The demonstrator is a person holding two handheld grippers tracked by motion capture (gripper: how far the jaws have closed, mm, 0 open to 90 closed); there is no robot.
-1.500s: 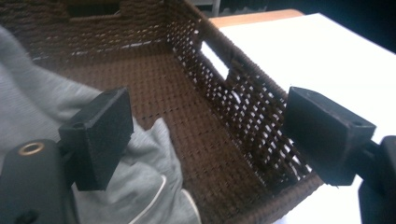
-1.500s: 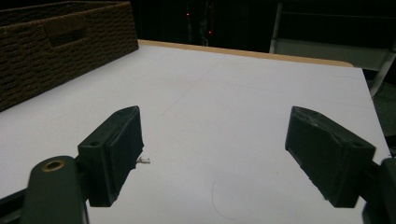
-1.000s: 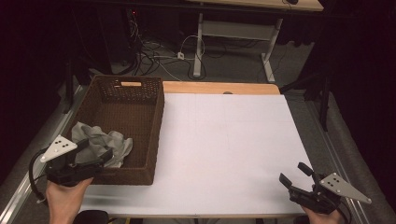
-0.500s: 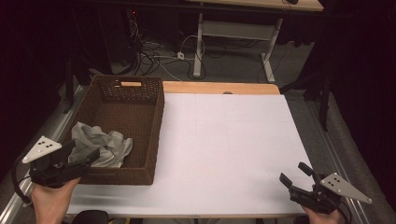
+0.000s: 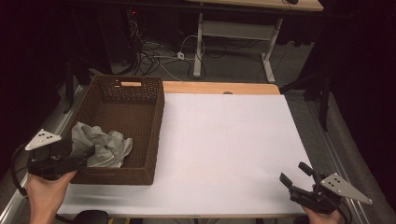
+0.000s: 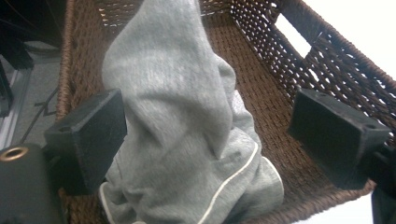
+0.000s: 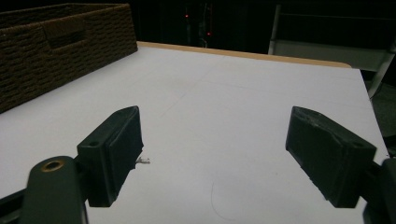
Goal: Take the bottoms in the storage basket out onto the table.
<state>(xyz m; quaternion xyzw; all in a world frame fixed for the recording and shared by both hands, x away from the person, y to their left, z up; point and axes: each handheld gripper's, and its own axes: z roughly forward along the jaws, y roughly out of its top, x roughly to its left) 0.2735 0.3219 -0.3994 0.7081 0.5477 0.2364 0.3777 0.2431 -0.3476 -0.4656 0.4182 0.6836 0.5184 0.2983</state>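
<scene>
Now we see the left gripper (image 5: 86, 154) at about eight o'clock on the table, held at the near left corner of the brown wicker basket (image 5: 154, 135), its tips reaching over the rim. From its own camera, the left gripper (image 6: 205, 135) has its jaws spread wide. They have just been opening further, and the grey cloth (image 6: 187, 121) stands bunched in the gap between them. One fold lies against the left-hand pad, while the right-hand pad is well clear of the fabric, so we read the claw as open with no hold on the cloth.

From above, the grey cloth (image 5: 105, 147) lies crumpled inside the basket, in its near left part, roughly at seven o'clock within the basket floor. A pale piped hem shows along its lower edge in the left gripper view. The basket sits along the table's left side, from nine to ten o'clock, with a handle slot in its far wall.

Over at five o'clock, the right gripper (image 5: 299, 175) rests at the near right corner of the white table (image 5: 233, 140). Its own camera shows the right gripper (image 7: 212, 154) with jaws wide apart over bare white surface and nothing between them. The basket (image 7: 60, 46) appears at ten o'clock in that view, well apart from these jaws.
</scene>
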